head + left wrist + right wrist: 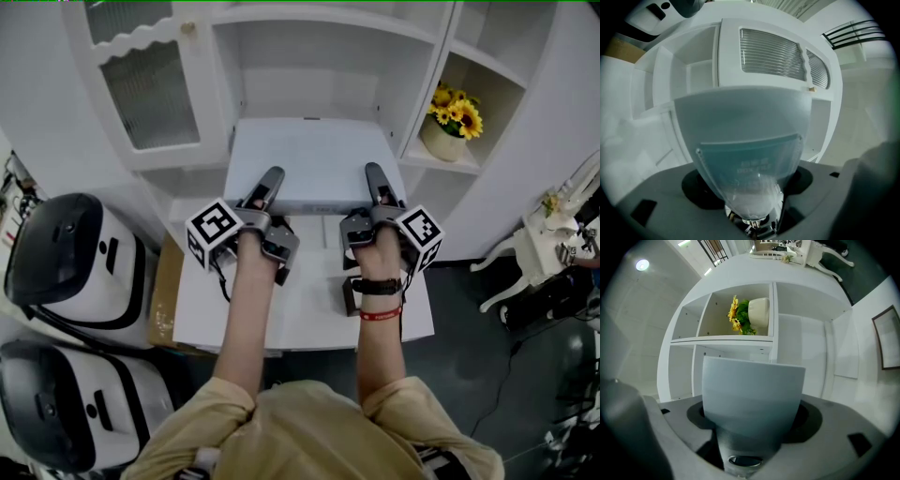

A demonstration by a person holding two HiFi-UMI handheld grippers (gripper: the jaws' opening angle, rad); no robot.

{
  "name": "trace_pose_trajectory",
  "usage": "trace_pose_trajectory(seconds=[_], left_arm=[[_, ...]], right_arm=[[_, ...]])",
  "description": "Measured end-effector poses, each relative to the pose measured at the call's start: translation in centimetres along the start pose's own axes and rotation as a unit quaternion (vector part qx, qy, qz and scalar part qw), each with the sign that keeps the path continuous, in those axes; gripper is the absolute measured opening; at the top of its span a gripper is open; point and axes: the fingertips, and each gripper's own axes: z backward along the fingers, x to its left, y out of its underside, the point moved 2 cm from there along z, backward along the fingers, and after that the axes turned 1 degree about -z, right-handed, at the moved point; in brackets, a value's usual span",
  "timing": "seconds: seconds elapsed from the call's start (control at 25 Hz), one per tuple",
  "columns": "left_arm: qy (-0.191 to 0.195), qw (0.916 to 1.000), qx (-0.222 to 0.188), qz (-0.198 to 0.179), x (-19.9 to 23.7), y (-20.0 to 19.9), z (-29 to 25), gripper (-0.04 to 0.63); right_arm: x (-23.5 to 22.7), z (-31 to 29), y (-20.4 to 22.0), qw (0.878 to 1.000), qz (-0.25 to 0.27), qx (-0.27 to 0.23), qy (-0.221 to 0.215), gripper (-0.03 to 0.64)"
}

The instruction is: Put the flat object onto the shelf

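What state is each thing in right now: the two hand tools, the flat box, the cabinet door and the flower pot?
left gripper, clamped on the flat box's near edge.
right gripper, clamped on that same edge.
flat box, held level in front of the shelf.
cabinet door, looks shut.
flower pot, upright.

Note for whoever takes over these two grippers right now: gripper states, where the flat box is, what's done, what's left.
Grippers: left gripper shut on the flat white plastic box at its near-left edge; right gripper shut on its near-right edge.
Box: held roughly level before the middle opening of the white shelf unit; whether it touches the shelf is unclear.
Done: box lifted.
Left: slide it onto the shelf, release both.
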Motion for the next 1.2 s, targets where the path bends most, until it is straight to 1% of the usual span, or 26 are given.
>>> trace_pose_trajectory(seconds=[0.24, 0.4, 0.68, 1.2], left_arm=[[-0.008, 0.9999, 0.006, 0.003, 0.4, -0.9, -1.8, 0.322], [-0.011, 0.9999, 0.009, 0.002, 0.7, -1.4, -2.8, 0.322], [-0.013, 0.9998, -0.005, 0.012, 1.0, -2.5, -4.3, 0.324], [-0.011, 0.9998, -0.009, 0.014, 1.3, -3.3, -5.6, 0.328]], right_arm=[[-0.3, -2.0, -0.3, 1.0, -0.012, -0.003, 0.006, 0.36], [-0.7, -3.2, -0.5, 1.0, -0.03, -0.004, 0.007, 0.351], [-0.8, -5.2, -0.6, 0.999, -0.028, 0.0, 0.016, 0.351], [-0.9, -6.4, -0.7, 0.999, -0.023, 0.007, 0.023, 0.351]])
